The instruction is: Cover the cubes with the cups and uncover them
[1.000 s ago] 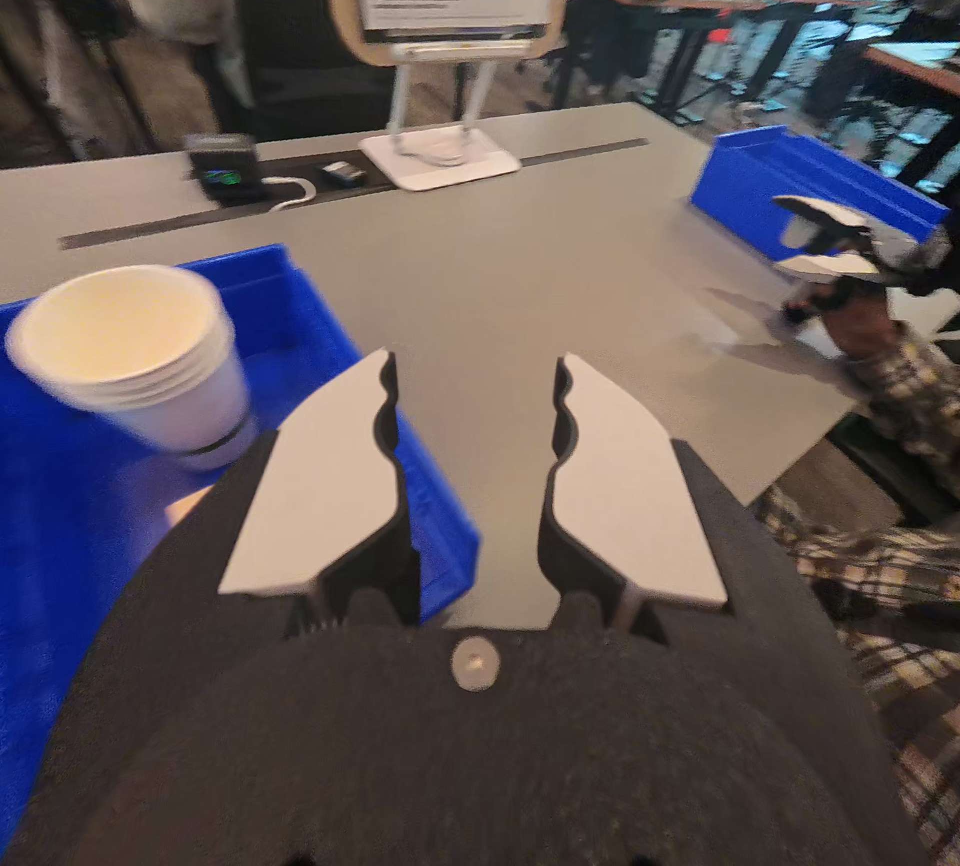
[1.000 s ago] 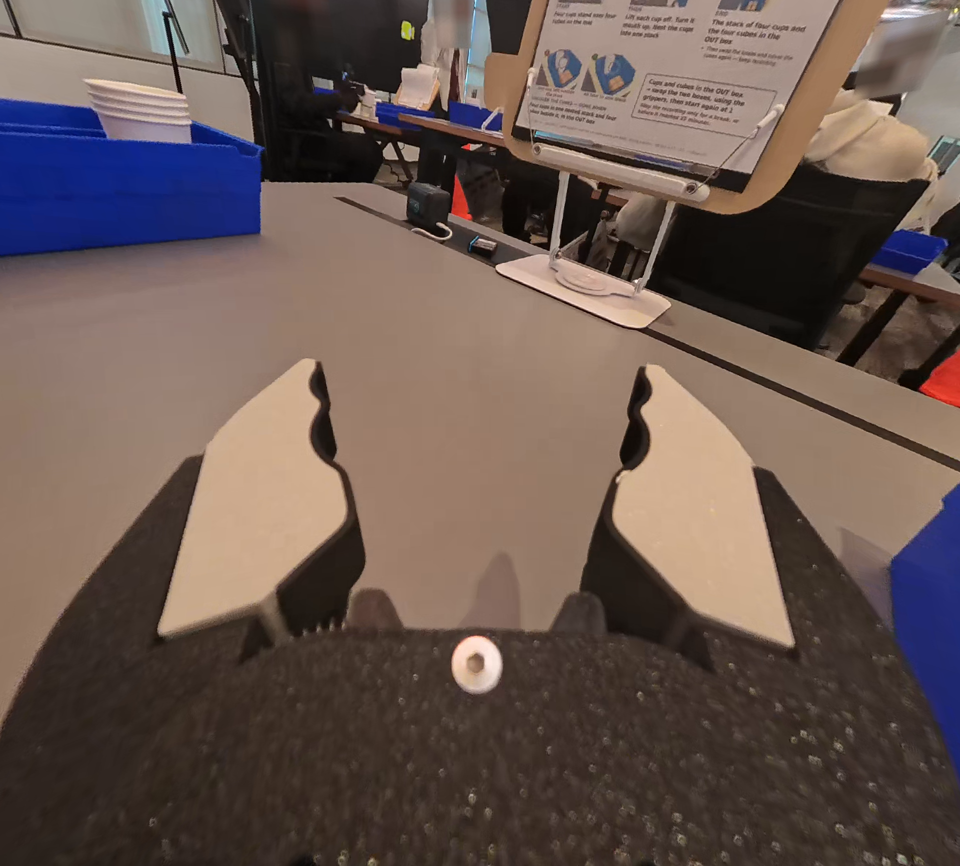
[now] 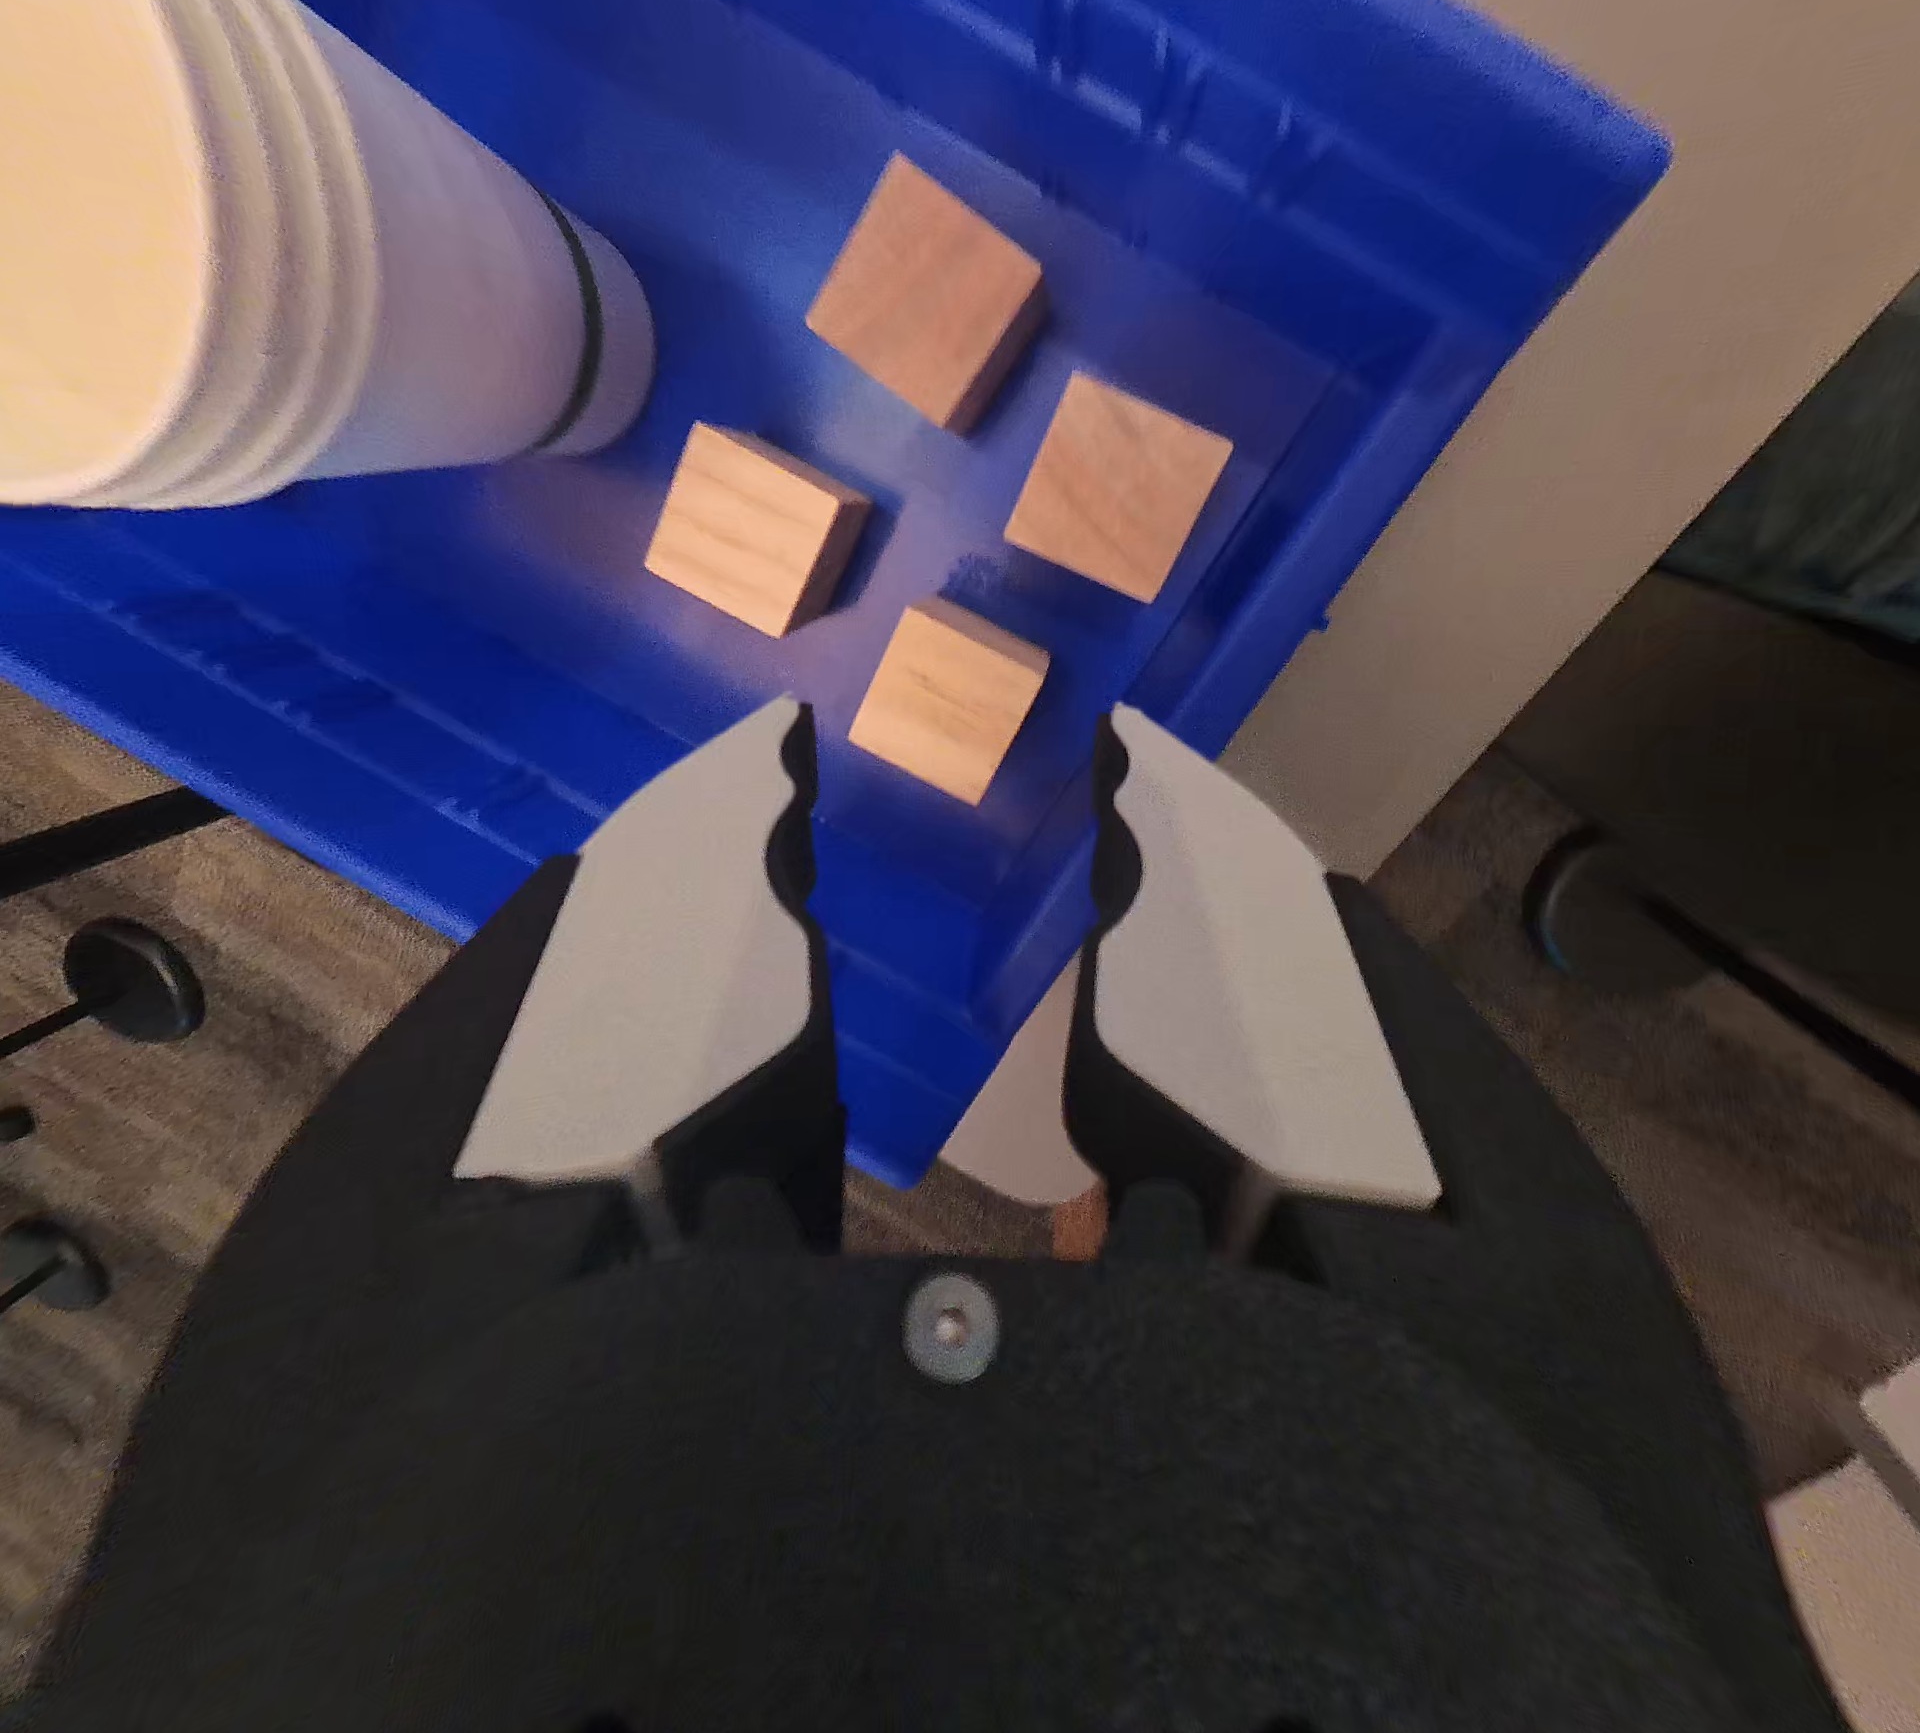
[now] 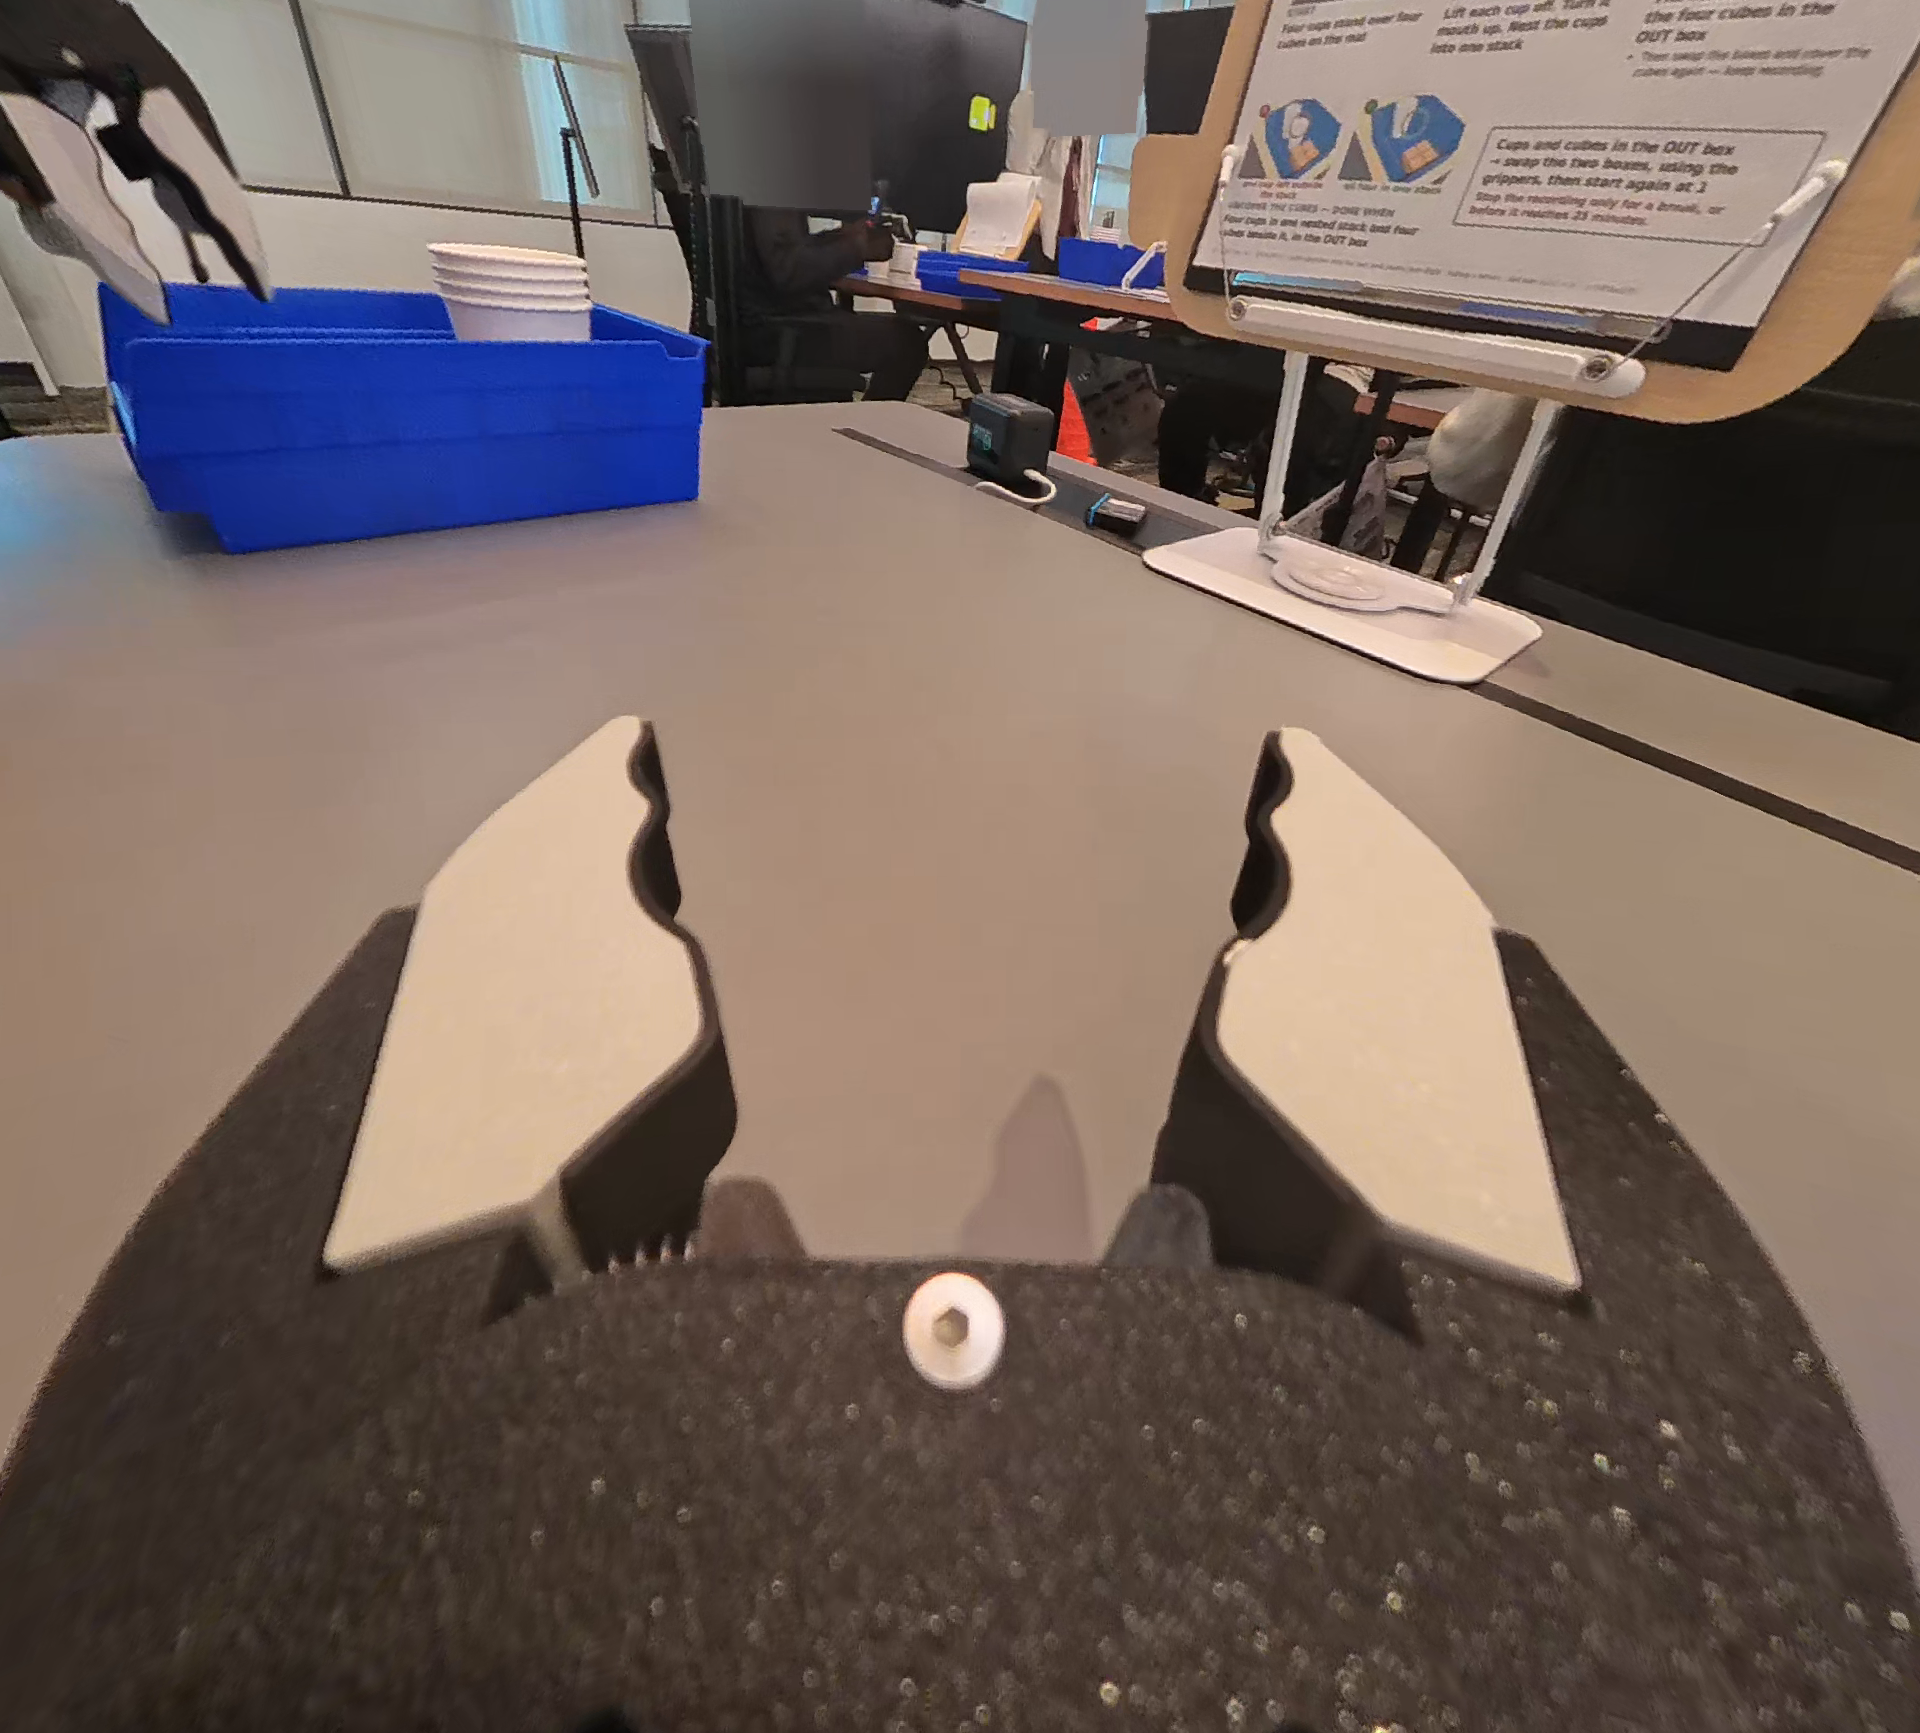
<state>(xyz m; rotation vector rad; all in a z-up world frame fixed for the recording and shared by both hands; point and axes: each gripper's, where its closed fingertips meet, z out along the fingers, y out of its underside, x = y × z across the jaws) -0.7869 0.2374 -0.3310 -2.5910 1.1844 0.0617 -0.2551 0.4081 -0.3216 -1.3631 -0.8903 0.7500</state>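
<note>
Blue plastic bin [image 3: 1351, 156] holds everything the task needs: four wooden cubes [image 3: 925, 291] lie loose on its floor, close together but apart, and a nested stack of paper cups [image 3: 312, 249] stands mouth-up just beside them. Nothing has been covered yet, so the whole job looks to be ahead. The left hand-held gripper [image 3: 951, 738] hovers over the bin's near corner, fingers spread and empty, the nearest cube just beyond its tips. The right hand-held gripper [image 4: 956, 738] waits low over the bare grey worktop [image 4: 935, 623], also spread wide and holding nothing. From the right wrist view the bin's wall hides the cubes; the cup stack is blurred and cut off in the left wrist view, so I cannot count the cups there
</note>
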